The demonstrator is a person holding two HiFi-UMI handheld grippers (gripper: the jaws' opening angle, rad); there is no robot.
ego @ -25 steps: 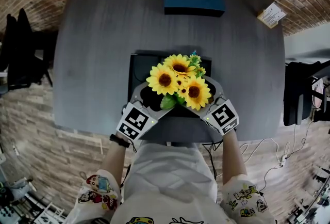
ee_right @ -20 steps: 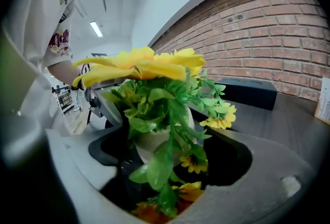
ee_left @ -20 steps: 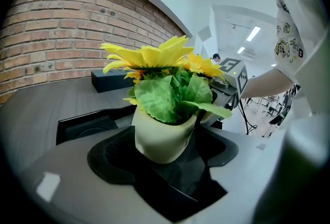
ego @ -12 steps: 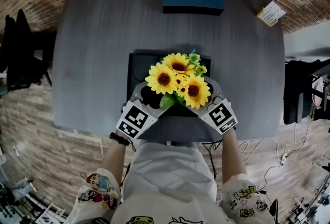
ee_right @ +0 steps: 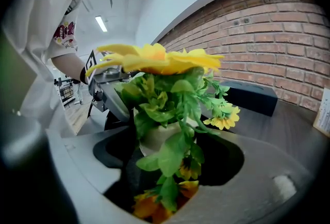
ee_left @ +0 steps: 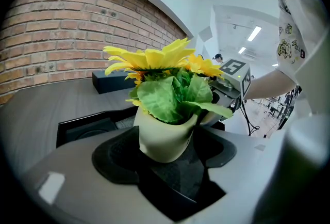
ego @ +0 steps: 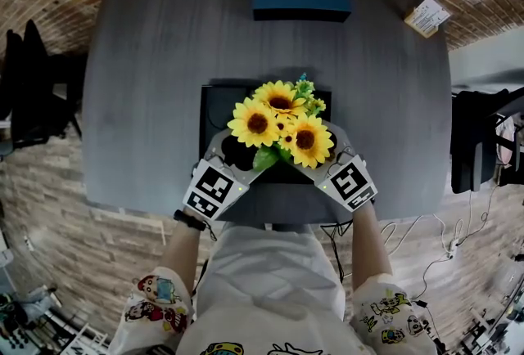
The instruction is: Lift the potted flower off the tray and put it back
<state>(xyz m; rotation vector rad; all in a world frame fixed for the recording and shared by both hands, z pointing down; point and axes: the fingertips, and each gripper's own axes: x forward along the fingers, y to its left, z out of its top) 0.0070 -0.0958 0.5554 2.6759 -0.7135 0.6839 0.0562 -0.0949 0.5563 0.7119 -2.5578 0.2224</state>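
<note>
One potted flower: three large blooms, on one tray.
Left hand-held gripper: 7 o'clock, clamping it.
Right hand-held gripper: 5 o'clock, closing round it.

Lab-like room: brick wall, ceiling strip lights.

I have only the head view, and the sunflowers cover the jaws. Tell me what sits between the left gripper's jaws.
Observer: Between the jaws of the left gripper stands a pale pot; I cannot tell whether the pads press it.
Operator: Now the right gripper.
Observer: The right gripper is closing its jaws, with the same pot and its green leaves between them.
Operator: Name anything that might get pinched.
Observer: A small orange flower droops below the pot, low between the right jaws.
</note>
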